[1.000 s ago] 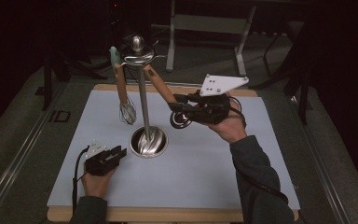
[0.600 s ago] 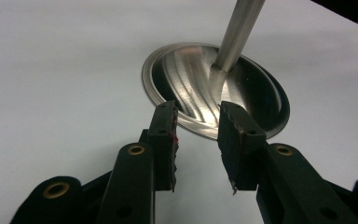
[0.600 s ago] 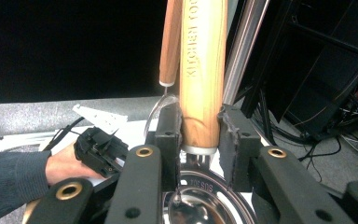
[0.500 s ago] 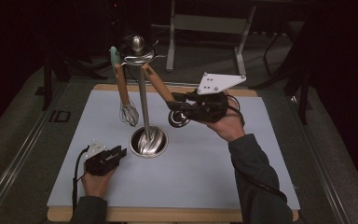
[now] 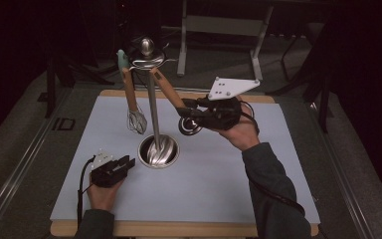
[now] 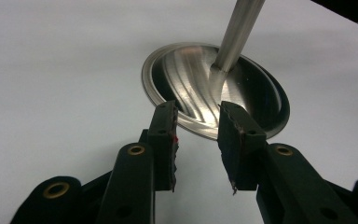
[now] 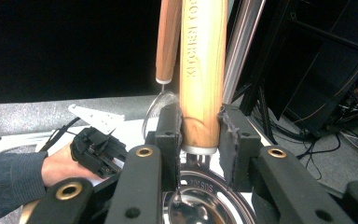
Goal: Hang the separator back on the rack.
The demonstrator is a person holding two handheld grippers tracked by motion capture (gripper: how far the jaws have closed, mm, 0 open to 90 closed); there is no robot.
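Ladle in right gripper (raised)

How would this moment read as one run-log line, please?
right tool: shut on ladle handle | left tool: open, at stand base | whisk: hanging

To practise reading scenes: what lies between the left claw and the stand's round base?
Nothing: in the left gripper view, bare table separates the left claw from the base.

Utensil stand: polished silver steel, brushed streaks across its round base. Ladle and whisk: light brown wooden handles with visible grain, the whisk's tipped pale green; ladle bowl silver. Table mat: plain pale blue-grey; both grippers' bodies black.
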